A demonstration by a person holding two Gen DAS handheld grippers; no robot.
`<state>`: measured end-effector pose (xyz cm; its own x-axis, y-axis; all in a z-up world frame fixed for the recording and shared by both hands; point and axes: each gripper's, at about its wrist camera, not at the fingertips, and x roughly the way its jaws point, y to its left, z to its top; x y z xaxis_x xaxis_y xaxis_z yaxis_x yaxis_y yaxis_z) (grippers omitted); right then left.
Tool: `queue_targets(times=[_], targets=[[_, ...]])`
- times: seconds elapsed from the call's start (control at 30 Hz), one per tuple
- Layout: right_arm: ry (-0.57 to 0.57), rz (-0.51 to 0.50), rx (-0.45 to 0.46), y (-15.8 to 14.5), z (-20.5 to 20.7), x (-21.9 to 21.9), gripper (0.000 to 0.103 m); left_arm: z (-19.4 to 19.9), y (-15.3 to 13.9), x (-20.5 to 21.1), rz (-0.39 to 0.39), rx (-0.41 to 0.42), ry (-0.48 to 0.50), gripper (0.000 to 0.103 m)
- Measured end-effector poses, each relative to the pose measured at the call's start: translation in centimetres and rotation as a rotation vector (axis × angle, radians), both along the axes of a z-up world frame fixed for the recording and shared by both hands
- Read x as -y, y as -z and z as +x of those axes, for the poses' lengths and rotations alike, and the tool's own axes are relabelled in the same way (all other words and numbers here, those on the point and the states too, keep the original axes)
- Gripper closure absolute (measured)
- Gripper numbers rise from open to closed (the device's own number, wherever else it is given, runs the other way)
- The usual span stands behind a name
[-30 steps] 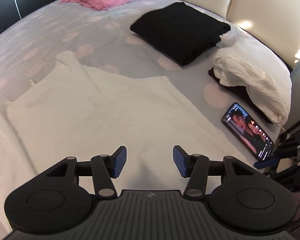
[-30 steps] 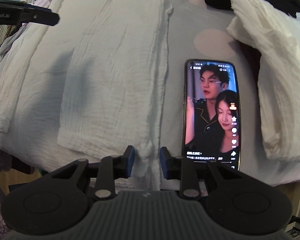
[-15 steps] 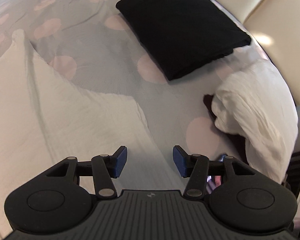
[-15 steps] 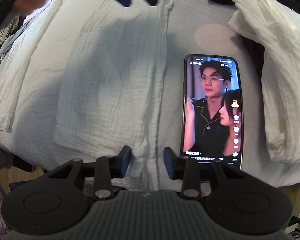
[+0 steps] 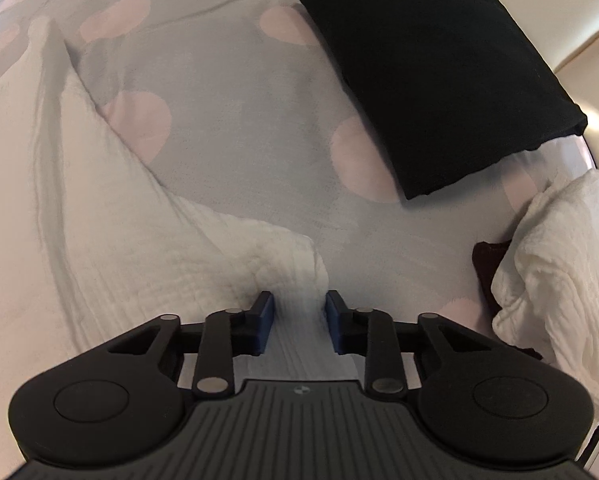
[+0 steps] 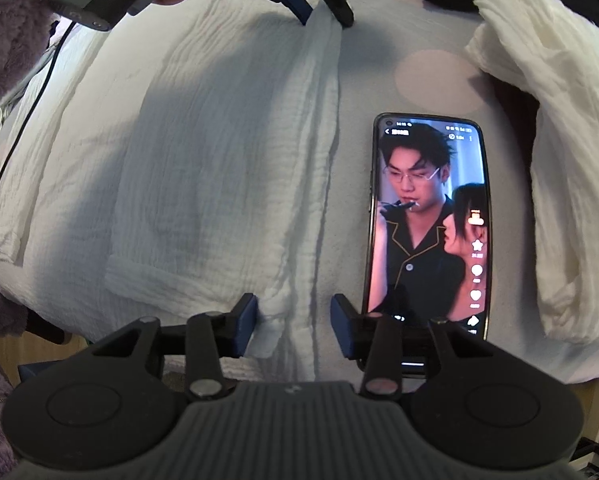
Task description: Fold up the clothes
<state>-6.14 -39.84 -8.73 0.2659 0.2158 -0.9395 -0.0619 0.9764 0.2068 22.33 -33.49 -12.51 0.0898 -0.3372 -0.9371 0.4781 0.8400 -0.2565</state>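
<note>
No legible writing; phone (image 6: pixel 429 224) is playing a video at centre right, just beside the white garment (image 6: pixel 219 168). Left gripper (image 5: pixel 298 312) and right gripper (image 6: pixel 293 322) are both gaping, each straddling a garment corner. Black stack (image 5: pixel 431 68) is lying upper right.

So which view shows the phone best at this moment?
The right wrist view. The phone lies face up on the bed, screen lit, just right of the spread white garment, with only its near end hidden behind the right gripper. The left wrist view does not show it at all.
</note>
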Motion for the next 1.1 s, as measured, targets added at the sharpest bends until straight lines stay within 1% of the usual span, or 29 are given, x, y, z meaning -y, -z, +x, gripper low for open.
queue_targets(times=[0.03,0.07,0.1,0.17,0.33,0.5,0.63,0.77,0.9,0.97,1.03,1.1], targets=[[0.003,0.02,-0.001,-0.1,-0.1,0.0,0.067,0.0,-0.2,-0.3,-0.007,0.001,-0.003,0.087],[0.006,0.039,-0.001,-0.1,-0.1,0.1,0.081,0.0,-0.4,-0.6,-0.018,0.002,-0.004,0.09],[0.01,0.051,-0.001,-0.1,-0.2,0.1,0.086,0.0,-0.6,-0.9,-0.033,0.003,-0.004,0.094],[0.015,0.05,0.004,-0.2,-0.5,0.0,0.087,0.0,-1.4,-1.7,-0.069,0.004,-0.006,0.095],[0.002,0.036,0.026,-1.7,-1.0,-0.6,0.087,0.0,-4.4,-4.1,-0.15,0.014,0.002,0.096],[-0.053,0.083,0.07,-4.5,-1.5,-2.6,0.087,0.2,-7.3,-7.2,-0.202,0.024,-0.005,0.096],[-0.116,0.116,0.095,-6.0,-1.1,-5.1,0.087,0.5,-8.3,-11.0,-0.238,0.025,-0.041,0.096],[-0.193,0.128,0.082,-5.8,0.1,-8.7,0.087,0.8,-7.4,-14.7,-0.263,0.017,-0.102,0.096],[-0.264,0.079,0.076,-5.6,0.4,-11.5,0.088,1.2,-4.8,-18.0,-0.276,-0.006,-0.172,0.096],[-0.276,0.062,0.063,-5.5,0.3,-12.3,0.088,1.4,-3.3,-19.1,-0.272,-0.011,-0.202,0.096],[-0.279,0.067,0.053,-5.0,0.5,-12.7,0.088,1.6,-1.8,-20.2,-0.267,-0.009,-0.23,0.096],[-0.279,0.066,0.049,-4.6,0.8,-12.7,0.088,1.7,-0.8,-20.5,-0.247,0.016,-0.222,0.096]])
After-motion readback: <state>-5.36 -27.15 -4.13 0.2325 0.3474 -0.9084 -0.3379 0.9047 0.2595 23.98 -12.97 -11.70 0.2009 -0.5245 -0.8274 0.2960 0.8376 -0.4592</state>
